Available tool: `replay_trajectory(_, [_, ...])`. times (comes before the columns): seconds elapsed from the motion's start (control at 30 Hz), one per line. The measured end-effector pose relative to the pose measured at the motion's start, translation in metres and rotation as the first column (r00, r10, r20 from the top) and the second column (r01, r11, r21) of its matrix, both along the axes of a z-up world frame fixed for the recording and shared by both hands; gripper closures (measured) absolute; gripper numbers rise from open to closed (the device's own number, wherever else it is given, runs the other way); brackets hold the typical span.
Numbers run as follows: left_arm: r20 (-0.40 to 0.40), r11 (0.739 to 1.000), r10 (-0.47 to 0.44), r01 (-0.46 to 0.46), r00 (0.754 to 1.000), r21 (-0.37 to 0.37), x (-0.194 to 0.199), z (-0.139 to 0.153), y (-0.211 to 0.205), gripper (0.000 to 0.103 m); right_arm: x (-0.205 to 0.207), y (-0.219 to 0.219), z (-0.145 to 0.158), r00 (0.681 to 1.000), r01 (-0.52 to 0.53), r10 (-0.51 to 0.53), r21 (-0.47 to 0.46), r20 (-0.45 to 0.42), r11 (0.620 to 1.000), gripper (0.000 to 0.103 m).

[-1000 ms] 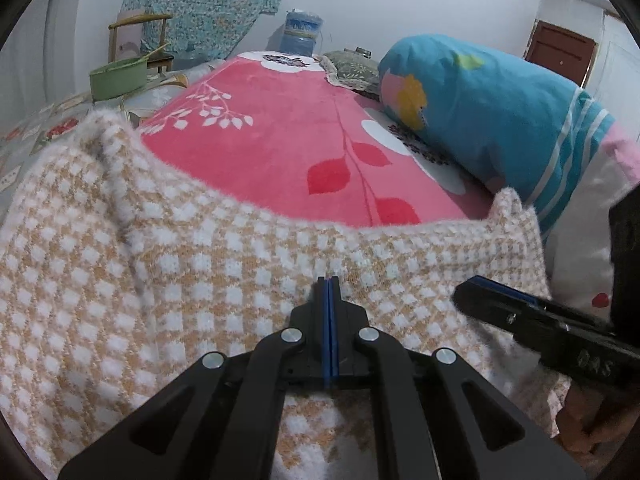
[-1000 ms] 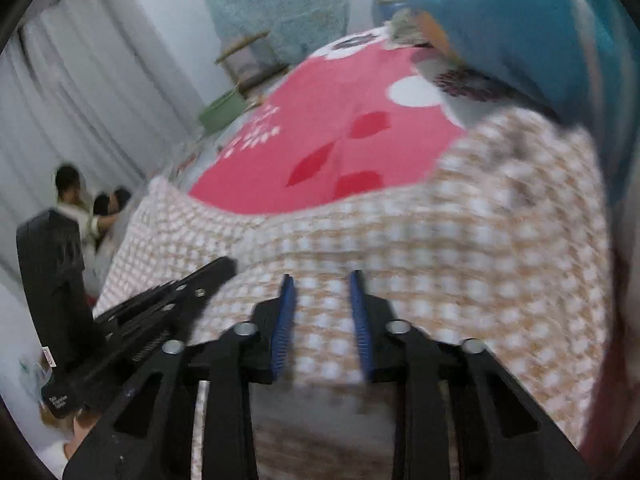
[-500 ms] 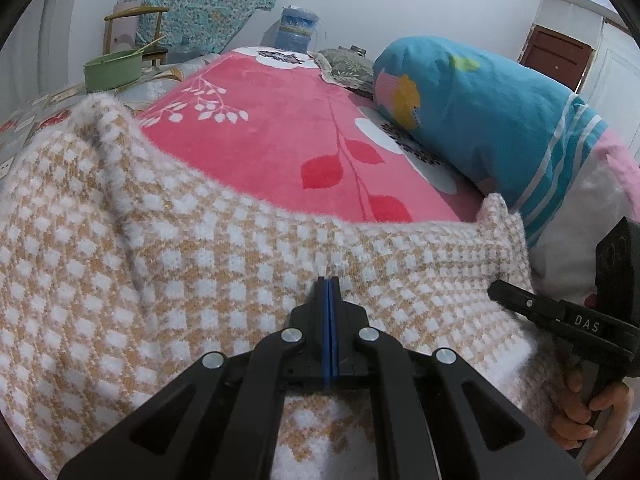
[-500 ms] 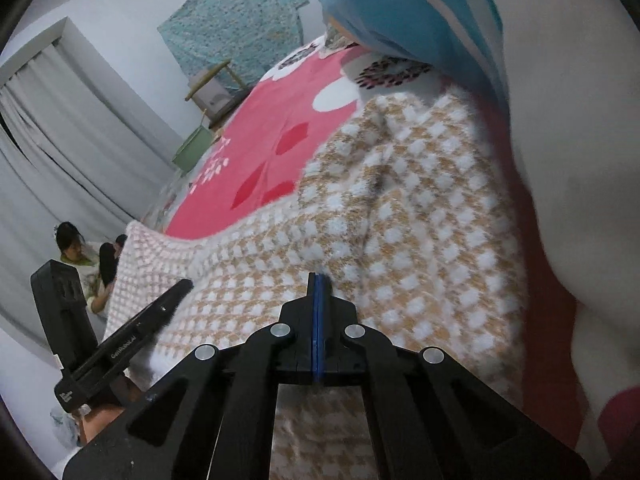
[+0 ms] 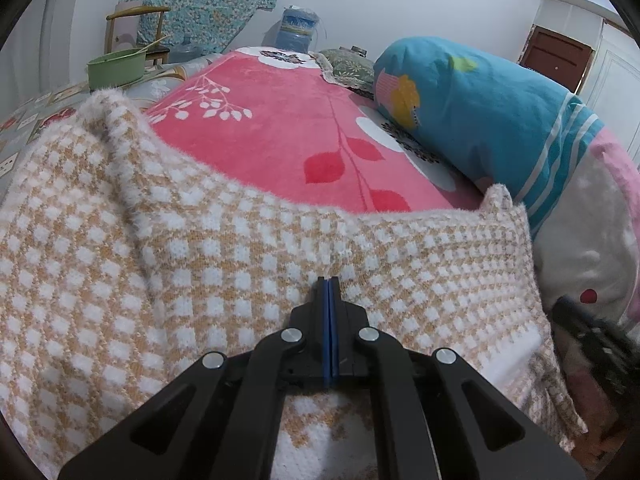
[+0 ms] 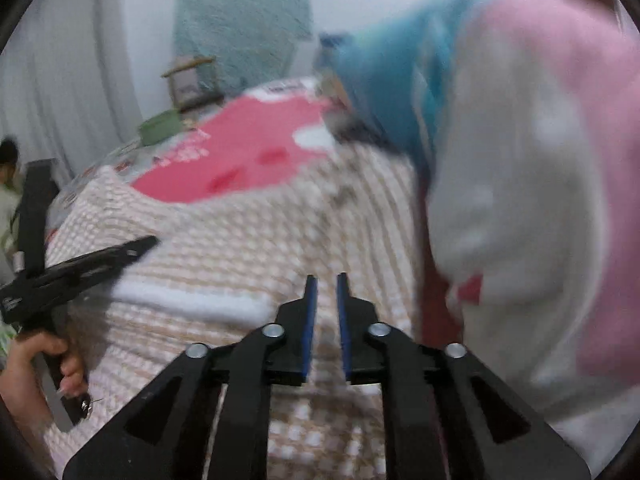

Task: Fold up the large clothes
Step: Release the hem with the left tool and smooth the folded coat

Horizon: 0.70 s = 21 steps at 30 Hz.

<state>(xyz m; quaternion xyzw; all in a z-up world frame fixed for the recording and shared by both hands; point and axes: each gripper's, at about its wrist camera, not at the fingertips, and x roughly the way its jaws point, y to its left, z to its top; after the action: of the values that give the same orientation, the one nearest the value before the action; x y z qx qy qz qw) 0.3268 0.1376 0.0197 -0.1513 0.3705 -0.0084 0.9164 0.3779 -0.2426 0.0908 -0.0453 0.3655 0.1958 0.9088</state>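
Spread over the pink bed blanket (image 5: 280, 136), the checked sweater (image 5: 200, 264) awaits folding: my left gripper (image 5: 328, 280) is pressed together, my right gripper (image 6: 323, 280) slightly parted, needing a hem grip next.

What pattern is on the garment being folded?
Tan-and-white check knit, clearest in the left wrist view.

I am working in a lived-in home bedroom: a bed under a pink floral blanket (image 5: 288, 136), a rolled blue quilt (image 5: 480, 116) alongside, a green basin (image 5: 116, 67), a wooden chair (image 5: 138, 28), and a water jug (image 5: 298, 32).
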Motion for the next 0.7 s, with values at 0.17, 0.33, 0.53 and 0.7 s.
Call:
replay_trajectory(0.17, [0.000, 1.000, 0.002, -0.002, 1.000, 0.016, -0.001, 0.000, -0.001, 0.100, 0.018, 0.039, 0.021, 0.992, -0.125, 0.126, 0.047, -0.019, 0.991, 0.081])
replay_trajectory(0.33, [-0.009, 1.000, -0.001, 0.001, 1.000, 0.004, -0.001, -0.002, -0.002, 0.100, 0.039, 0.082, -0.029, 0.947, -0.217, 0.216, 0.021, -0.236, 0.976, 0.065])
replay_trajectory(0.53, [-0.009, 0.984, -0.049, 0.047, 0.999, -0.175, -0.012, -0.006, 0.024, 0.100, 0.027, 0.056, -0.044, 0.953, -0.252, 0.266, 0.110, -0.145, 0.961, 0.065])
replay_trajectory(0.7, [-0.022, 0.961, -0.010, 0.004, 1.000, -0.276, -0.050, -0.006, 0.043, 0.100, 0.023, 0.062, -0.044, 0.955, -0.257, 0.268, 0.097, -0.130, 0.962, 0.065])
